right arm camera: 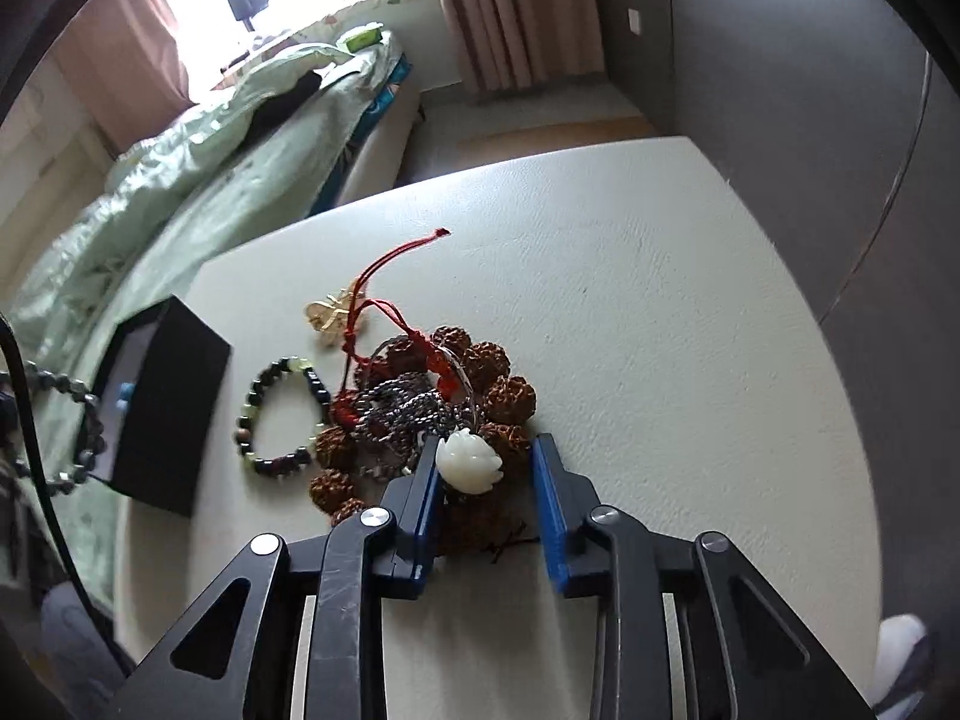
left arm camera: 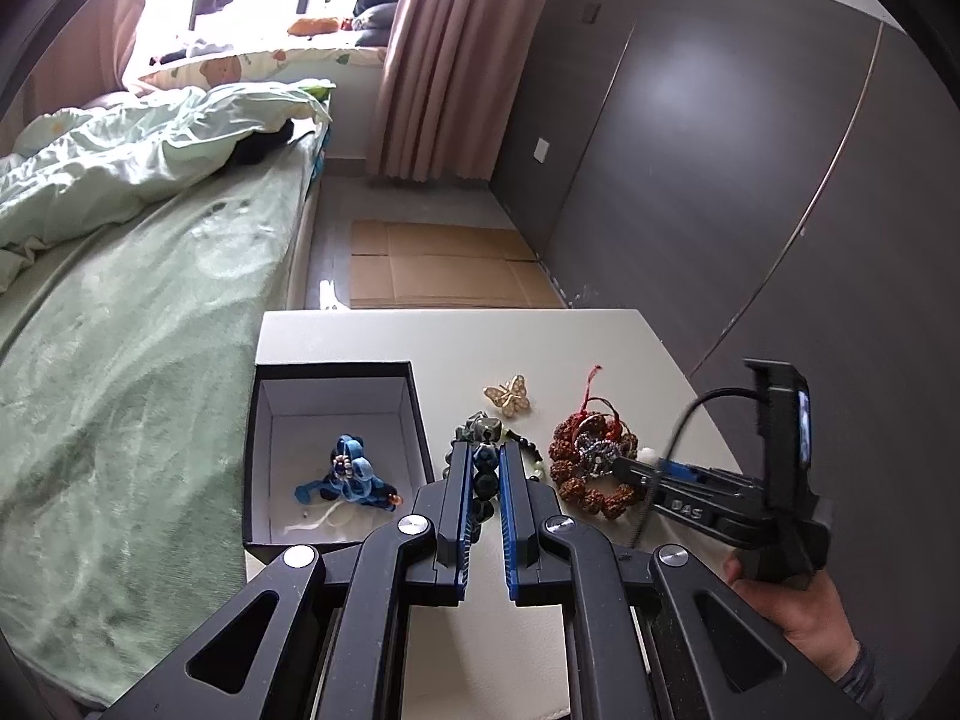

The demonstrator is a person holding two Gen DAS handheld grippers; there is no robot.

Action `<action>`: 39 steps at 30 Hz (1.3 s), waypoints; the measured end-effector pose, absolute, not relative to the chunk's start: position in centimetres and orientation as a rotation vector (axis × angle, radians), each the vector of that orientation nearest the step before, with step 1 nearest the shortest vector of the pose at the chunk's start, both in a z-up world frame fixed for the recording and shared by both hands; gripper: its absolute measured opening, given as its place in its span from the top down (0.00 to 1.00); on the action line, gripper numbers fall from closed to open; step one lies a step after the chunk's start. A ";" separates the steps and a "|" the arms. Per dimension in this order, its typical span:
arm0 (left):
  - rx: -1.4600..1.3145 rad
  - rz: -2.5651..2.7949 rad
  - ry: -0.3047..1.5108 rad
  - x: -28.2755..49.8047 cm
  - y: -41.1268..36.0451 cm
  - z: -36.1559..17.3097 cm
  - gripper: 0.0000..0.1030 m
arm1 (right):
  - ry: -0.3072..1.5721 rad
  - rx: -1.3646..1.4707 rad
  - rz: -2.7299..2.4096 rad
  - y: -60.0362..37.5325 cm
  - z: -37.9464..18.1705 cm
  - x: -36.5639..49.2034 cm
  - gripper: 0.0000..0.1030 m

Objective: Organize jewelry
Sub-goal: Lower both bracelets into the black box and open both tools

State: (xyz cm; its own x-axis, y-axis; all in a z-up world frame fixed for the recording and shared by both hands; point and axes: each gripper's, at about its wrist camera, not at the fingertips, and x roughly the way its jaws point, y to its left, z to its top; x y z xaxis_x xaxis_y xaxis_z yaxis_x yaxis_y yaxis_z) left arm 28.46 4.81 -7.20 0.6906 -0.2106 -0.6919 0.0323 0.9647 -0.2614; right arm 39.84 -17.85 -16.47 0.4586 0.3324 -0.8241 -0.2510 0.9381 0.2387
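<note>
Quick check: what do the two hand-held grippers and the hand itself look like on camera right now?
Both are black linkage frames with silver pivot bolts and blue finger pads: left hand-held gripper, right hand-held gripper. The right carries a black cable and white lettering; a bare hand with a grey cuff grips it.

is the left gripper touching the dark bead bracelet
Touching. In the left wrist view the left gripper has its blue pads pressed on both sides of the dark bead bracelet, no gap visible.

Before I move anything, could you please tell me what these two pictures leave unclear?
- Dark bead bracelet: in the left wrist view the left gripper hides most of it.
- Black box: its near inside wall is hidden by its own rim; in the right wrist view it is blurred.
- Brown bead bracelet: a chain and white pendant cover its middle; the right gripper hides its near beads.
</note>
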 end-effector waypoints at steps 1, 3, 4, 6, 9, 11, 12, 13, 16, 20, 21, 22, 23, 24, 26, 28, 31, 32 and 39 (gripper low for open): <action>-0.239 -0.136 0.796 28.4 4.9 -7.1 0.92 | 1.034 0.111 0.375 -18.2 -16.3 39.7 0.71; -0.244 -0.134 0.792 28.4 5.2 -7.0 0.92 | 1.014 0.151 0.409 -18.6 -15.7 39.4 0.72; -0.247 -0.132 0.790 28.3 5.3 -6.9 0.92 | 1.002 0.157 0.418 -18.7 -15.3 39.2 0.72; -0.255 -0.129 0.785 28.3 5.7 -6.7 0.92 | 0.963 0.174 0.443 -19.0 -14.0 38.8 0.75; -0.259 -0.126 0.777 28.1 6.2 -6.4 0.92 | 0.938 0.199 0.471 -19.1 -12.7 38.7 0.75; -0.264 -0.122 0.772 28.0 6.7 -6.3 0.92 | 0.929 0.201 0.485 -18.8 -12.0 38.7 0.76; -0.268 -0.120 0.769 28.0 6.9 -6.2 0.92 | 0.924 0.201 0.493 -18.6 -11.6 38.6 0.79; -0.271 -0.118 0.767 28.0 7.2 -6.2 0.92 | 0.921 0.201 0.498 -18.3 -11.3 38.6 0.82; -0.283 -0.111 0.766 28.1 8.0 -6.4 0.92 | 0.900 0.194 0.509 -17.7 -10.1 38.4 0.82; -0.305 -0.106 0.771 28.3 9.1 -7.1 0.92 | 0.869 0.159 0.525 -16.7 -8.2 38.2 0.82; -0.312 -0.107 0.773 28.4 9.3 -7.3 0.92 | 0.865 0.155 0.528 -16.5 -7.8 38.1 0.82; -0.318 -0.109 0.776 28.5 9.5 -7.5 0.92 | 0.862 0.153 0.533 -16.4 -7.5 38.1 0.82; -0.323 -0.111 0.779 28.7 9.7 -7.8 0.92 | 0.857 0.150 0.539 -16.2 -7.0 38.0 0.82; -0.327 -0.112 0.783 28.8 9.8 -8.0 0.92 | 0.848 0.143 0.543 -15.9 -6.4 37.9 0.82; -0.335 -0.116 0.792 29.1 10.1 -8.6 0.92 | 0.836 0.133 0.547 -15.4 -5.6 37.7 0.82; -0.344 -0.133 0.809 29.5 10.3 -9.2 0.92 | 0.820 0.122 0.558 -14.7 -4.6 37.5 0.82; -0.375 -0.128 0.839 30.3 11.0 -10.0 0.90 | 0.806 0.106 0.576 -13.4 -3.4 37.4 0.82; -0.399 -0.132 0.852 30.5 11.4 -10.2 0.83 | 0.803 0.102 0.580 -13.0 -3.3 37.4 0.82; -0.478 -0.105 0.789 29.1 14.7 -9.5 0.39 | 0.792 0.068 0.632 -8.9 -2.3 36.7 0.82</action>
